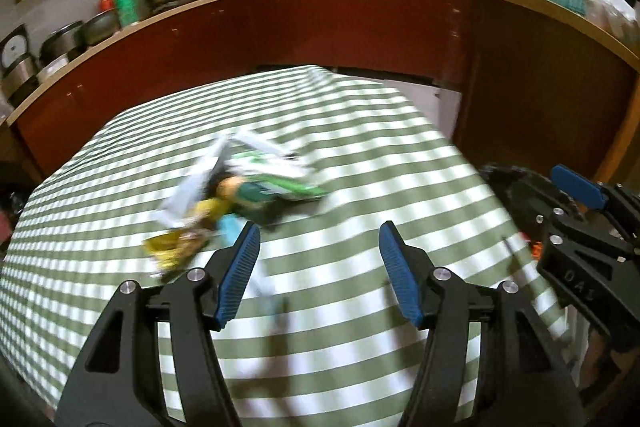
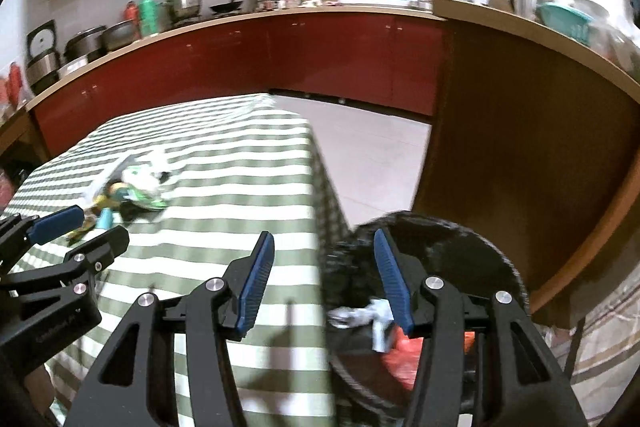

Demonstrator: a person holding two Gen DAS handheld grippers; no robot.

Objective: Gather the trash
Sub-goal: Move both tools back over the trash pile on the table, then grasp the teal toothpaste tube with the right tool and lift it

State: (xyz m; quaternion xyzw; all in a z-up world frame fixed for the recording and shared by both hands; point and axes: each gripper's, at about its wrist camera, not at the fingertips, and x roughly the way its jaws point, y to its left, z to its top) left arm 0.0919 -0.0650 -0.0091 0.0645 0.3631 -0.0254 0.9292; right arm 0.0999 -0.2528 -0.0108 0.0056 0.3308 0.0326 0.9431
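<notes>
Both grippers were empty, jaws apart with nothing between the pads. The left gripper [image 1: 318,271] hovered over the near part of the striped tablecloth [image 1: 360,367]; the right gripper [image 2: 324,283] sat further right, straddling the table edge and the black bin [image 2: 460,243], which already held scraps. The trash pile [image 1: 236,195] lay ahead and slightly left of the left fingers, its long axis running near-left to far-right. Left gripper looked nearer, so likely the one to reach.

text: "0A1" | on: black body of right gripper [image 1: 576,211], left wrist view | wrappers [image 1: 236,203]: print blurred, unreadable
</notes>
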